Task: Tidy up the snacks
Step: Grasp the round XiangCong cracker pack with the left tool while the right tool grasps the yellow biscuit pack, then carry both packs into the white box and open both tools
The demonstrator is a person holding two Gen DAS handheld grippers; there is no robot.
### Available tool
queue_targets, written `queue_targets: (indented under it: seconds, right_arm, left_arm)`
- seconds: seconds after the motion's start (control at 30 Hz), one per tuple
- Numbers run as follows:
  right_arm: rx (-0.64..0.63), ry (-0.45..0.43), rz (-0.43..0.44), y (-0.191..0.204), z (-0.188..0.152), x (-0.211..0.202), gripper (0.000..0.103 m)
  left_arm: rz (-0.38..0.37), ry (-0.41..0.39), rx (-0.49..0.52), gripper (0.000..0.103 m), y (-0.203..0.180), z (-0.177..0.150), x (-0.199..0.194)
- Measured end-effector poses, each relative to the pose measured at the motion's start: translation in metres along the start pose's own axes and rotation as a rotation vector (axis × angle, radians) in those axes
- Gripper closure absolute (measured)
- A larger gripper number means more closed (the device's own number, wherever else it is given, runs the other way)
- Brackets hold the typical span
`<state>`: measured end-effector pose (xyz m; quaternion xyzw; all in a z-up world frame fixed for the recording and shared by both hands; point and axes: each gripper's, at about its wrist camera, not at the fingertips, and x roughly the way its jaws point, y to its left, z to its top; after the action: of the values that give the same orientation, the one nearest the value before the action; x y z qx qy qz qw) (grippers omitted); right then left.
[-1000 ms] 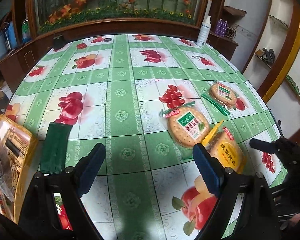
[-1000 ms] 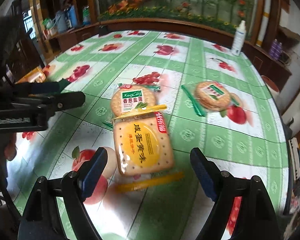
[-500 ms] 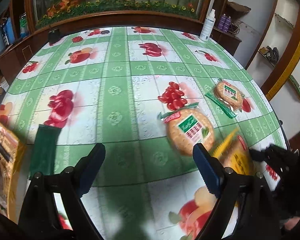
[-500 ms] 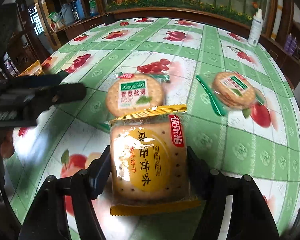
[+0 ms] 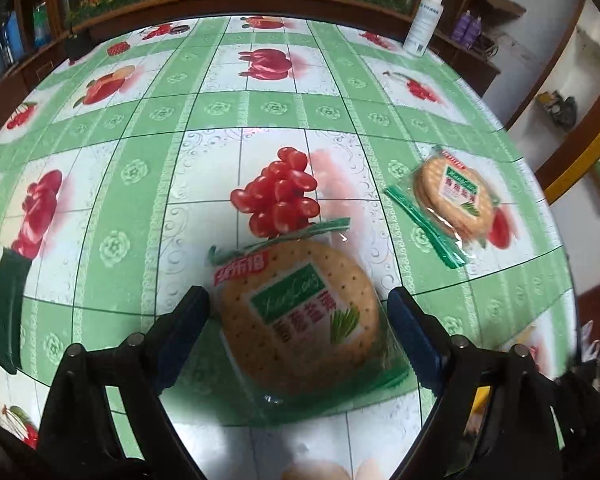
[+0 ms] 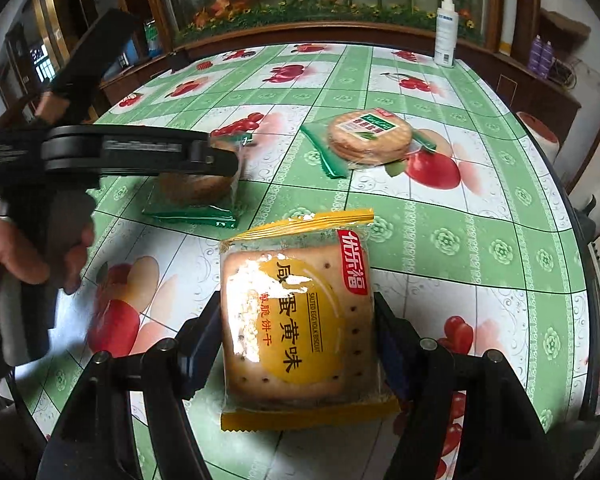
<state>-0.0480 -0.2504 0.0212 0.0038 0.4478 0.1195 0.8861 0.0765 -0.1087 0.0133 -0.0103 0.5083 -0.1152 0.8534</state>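
Note:
My left gripper point(image 5: 298, 312) is open, its fingers on either side of a round green-wrapped cracker pack point(image 5: 300, 312) that lies on the tablecloth. That pack shows in the right wrist view point(image 6: 196, 188) under the left gripper point(image 6: 228, 168). My right gripper point(image 6: 298, 340) is shut on a square yellow salted-egg-yolk biscuit pack point(image 6: 296, 320) and holds it above the table. A second round green cracker pack point(image 5: 452, 196) lies farther right; it also shows in the right wrist view point(image 6: 370, 136).
The round table has a green and white fruit-print cloth point(image 5: 180, 160). A dark green packet point(image 5: 8, 300) lies at its left edge. A white spray bottle point(image 6: 445, 32) stands at the far edge, by a wooden ledge with flowers.
My left gripper has moved right and forward until it straddles the round cracker pack. My right gripper has closed on the yellow biscuit pack and lifted it.

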Motion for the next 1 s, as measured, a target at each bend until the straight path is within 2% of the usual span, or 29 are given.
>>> queue_targets:
  seconds: [0.1,0.2,0.33,0.53,0.77,1.0]
  right_arm:
    - [0.0,-0.005,0.01,0.0,-0.001,-0.002,0.033]
    - [0.004,-0.01,0.016,0.0,-0.002,-0.002,0.033]
    - [0.009,-0.021,0.028,0.001,-0.003,-0.005,0.033]
    - [-0.009,-0.034,0.04,0.015,0.0,-0.007,0.033]
    - [-0.046,-0.041,0.06,0.045,0.007,-0.006,0.033]
    - [-0.097,-0.042,0.09,0.082,0.014,-0.002,0.034]
  left_arm:
    - [0.01,-0.02,0.044,0.012,-0.004,-0.004,0.001]
    - [0.004,-0.048,0.08,0.026,-0.002,-0.006,-0.002]
    - [-0.026,-0.064,0.101,0.027,0.008,-0.014,-0.009]
    - [-0.042,-0.075,0.07,0.027,0.027,-0.027,-0.025]
    - [0.025,-0.157,0.111,0.027,0.05,-0.051,-0.065]
    - [0.076,-0.219,0.097,0.027,0.086,-0.074,-0.102]
